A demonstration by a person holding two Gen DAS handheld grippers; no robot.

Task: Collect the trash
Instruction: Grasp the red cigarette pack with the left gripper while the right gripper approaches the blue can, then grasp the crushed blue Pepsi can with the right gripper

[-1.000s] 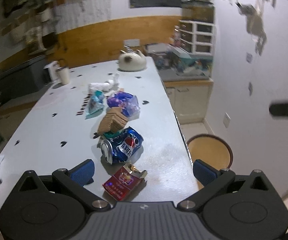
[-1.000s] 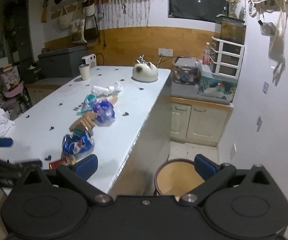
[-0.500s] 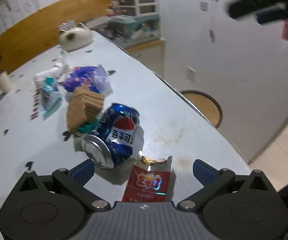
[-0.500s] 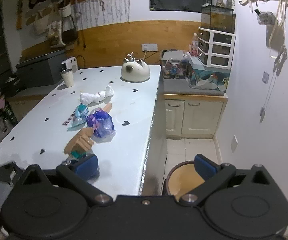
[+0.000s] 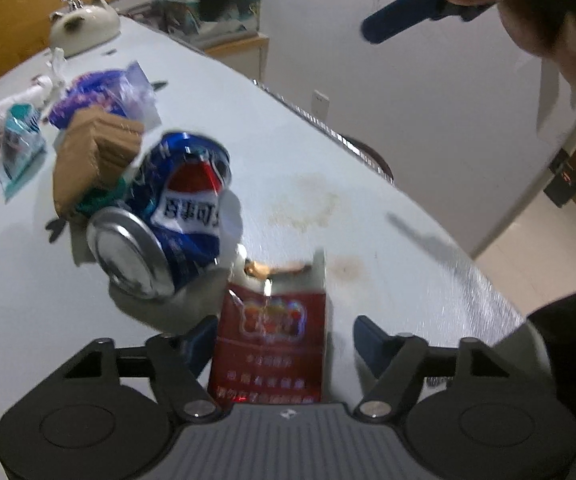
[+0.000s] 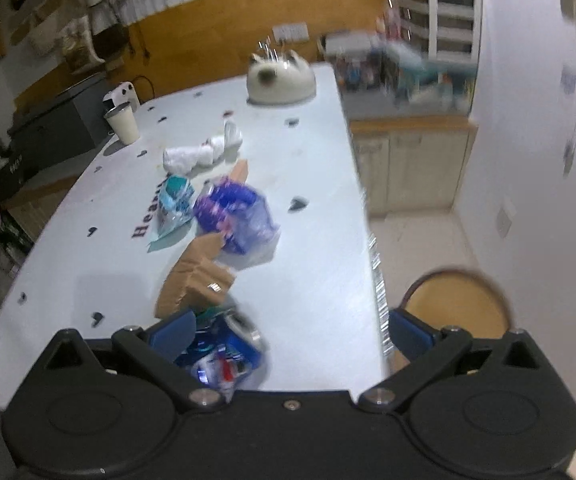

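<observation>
Here, the left claw (image 5: 282,338), jaws just closing, straddles the red cigarette pack (image 5: 274,340) on the bench (image 5: 328,168) beside the crushed blue can (image 5: 168,220), apparently the first trash picked; its right pad isn't yet touching. The right claw (image 6: 292,330) hangs open above the can.

White walls (image 6: 528,160), orange-brown wood wainscot (image 6: 216,20), cream base cabinets (image 6: 408,164), pale tiled floor (image 6: 420,240); dim light.

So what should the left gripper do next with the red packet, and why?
Probably close further: the left gripper has just been closing, the red packet lies between its jaws, and a gap still shows beside the right pad.
</observation>
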